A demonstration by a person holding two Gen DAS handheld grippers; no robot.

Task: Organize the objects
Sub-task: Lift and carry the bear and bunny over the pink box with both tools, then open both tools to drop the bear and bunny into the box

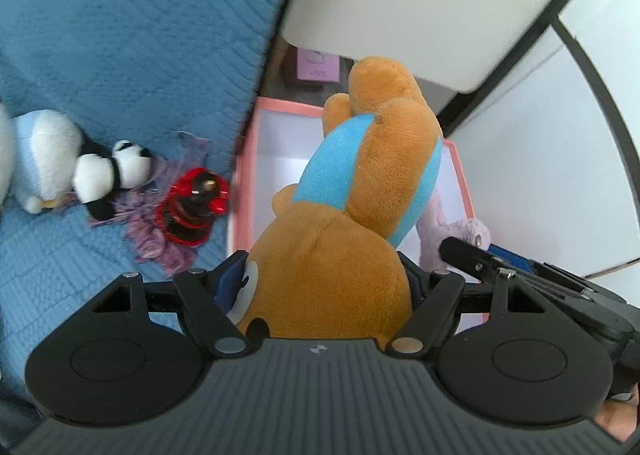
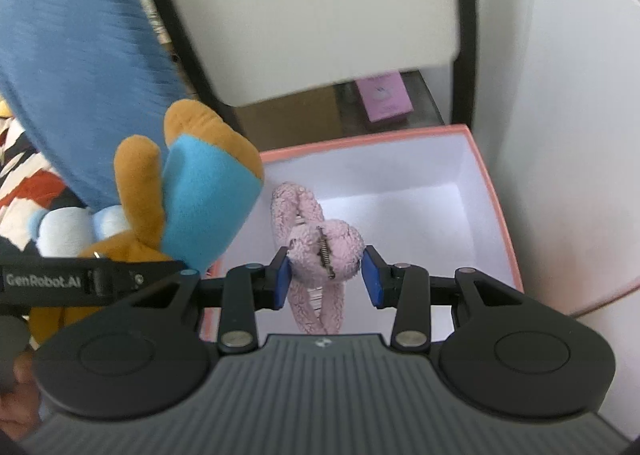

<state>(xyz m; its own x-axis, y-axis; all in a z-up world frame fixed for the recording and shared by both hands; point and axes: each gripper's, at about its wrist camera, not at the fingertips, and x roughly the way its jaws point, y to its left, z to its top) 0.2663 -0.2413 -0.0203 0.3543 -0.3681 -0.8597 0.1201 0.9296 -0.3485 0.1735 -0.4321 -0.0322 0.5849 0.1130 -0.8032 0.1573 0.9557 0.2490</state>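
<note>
Left wrist alone shows panda point(image 1: 120, 169); right, pink clip point(image 2: 324, 251) between jaws.

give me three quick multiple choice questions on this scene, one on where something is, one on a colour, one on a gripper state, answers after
1. Where is the fuzzy pink hair clip?
A. on the blue bedspread
B. between the right gripper's fingers, over the pink-rimmed white box
C. under the panda plush

2. What colour is the band on the orange-brown plush bear?
A. light blue
B. red
C. green

3. What is the left gripper doing?
A. hanging open with nothing in it
B. shut on the bear
C. shut on a red toy

Answers: B, the right gripper has the clip between its blue pads above the box; A, a light blue band crosses the bear; B, both fingers press the bear's sides.
</note>
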